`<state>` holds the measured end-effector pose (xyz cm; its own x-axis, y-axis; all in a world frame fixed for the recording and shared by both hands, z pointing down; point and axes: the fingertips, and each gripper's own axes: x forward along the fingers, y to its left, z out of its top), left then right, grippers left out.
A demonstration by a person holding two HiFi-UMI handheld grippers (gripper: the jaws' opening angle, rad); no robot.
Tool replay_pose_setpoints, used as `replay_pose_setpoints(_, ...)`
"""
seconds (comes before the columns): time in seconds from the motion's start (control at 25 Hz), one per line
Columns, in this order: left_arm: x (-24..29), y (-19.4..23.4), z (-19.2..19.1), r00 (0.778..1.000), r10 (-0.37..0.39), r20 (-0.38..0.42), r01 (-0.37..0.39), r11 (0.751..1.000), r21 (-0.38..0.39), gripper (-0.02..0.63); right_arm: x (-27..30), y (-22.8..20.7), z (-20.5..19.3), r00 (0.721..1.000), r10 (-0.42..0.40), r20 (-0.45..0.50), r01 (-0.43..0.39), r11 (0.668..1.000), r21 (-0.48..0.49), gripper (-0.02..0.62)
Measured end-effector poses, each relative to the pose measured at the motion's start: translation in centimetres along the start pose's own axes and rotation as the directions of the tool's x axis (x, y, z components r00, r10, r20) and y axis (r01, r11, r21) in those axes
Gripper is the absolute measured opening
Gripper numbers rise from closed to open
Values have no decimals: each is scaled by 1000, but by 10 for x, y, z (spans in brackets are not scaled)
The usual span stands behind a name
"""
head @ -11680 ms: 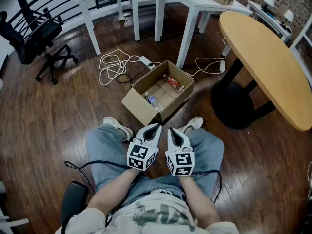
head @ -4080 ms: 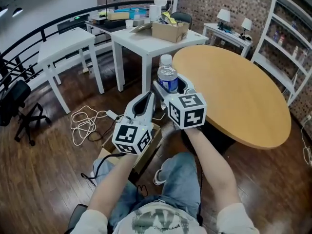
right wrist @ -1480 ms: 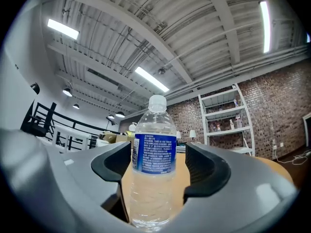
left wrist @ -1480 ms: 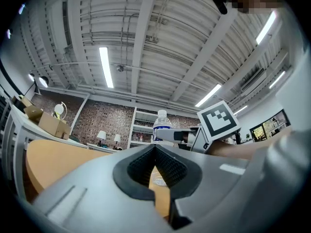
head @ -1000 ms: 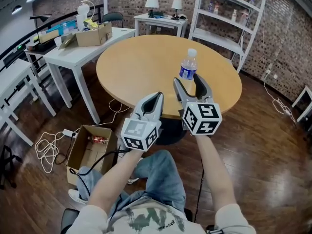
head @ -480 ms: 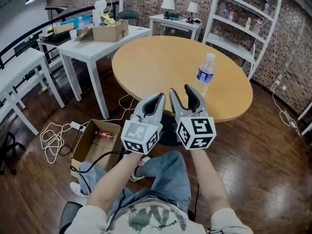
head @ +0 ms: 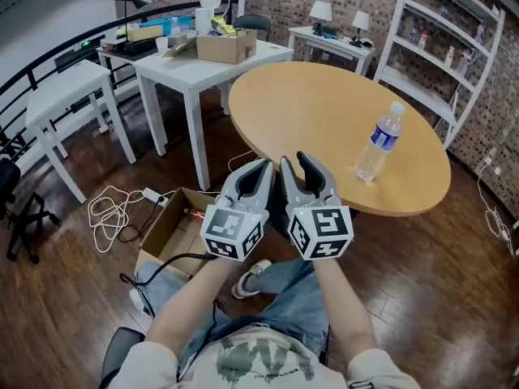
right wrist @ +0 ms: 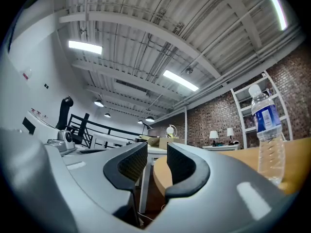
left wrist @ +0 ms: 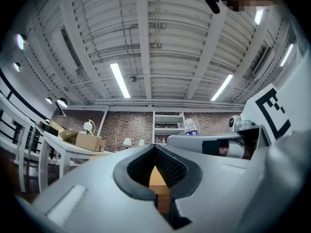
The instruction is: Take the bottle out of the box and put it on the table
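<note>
Round wooden table [head: 324, 112] ahead of you carries one bottle [head: 379, 143], upright near its right edge, and one cardboard box [head: 166, 233] sits open on the floor below. Of your two grippers, the left gripper [head: 259, 167] has its jaws together on nothing. The right gripper [head: 296, 160] is closing, with only a narrow empty gap left.

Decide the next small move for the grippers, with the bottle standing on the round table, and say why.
Probably lower the right gripper towards the box: the bottle stands upright on the round table, the jaws are closing on nothing, and a reddish item lies in the box.
</note>
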<state>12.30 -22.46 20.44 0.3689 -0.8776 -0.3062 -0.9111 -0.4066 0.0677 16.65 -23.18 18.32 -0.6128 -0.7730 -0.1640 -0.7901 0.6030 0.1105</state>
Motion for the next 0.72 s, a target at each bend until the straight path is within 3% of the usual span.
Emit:
replay_pose_setpoints(0.24, -31, 28, 8, 998, 69, 8, -69, 997, 32, -18, 7, 45, -11, 999, 52, 4, -52, 999, -9, 80)
replay_pose_setpoints(0.4, -44, 37, -3, 996, 87, -29, -86, 996, 37, -18, 10, 61, -26, 999, 48, -4, -47, 998, 43, 0)
replay_pose_setpoints(0.72, -54, 35, -18, 995, 86, -52, -84, 996, 41, -17, 3, 63, -55, 999, 5, -44, 0, 994, 109, -2)
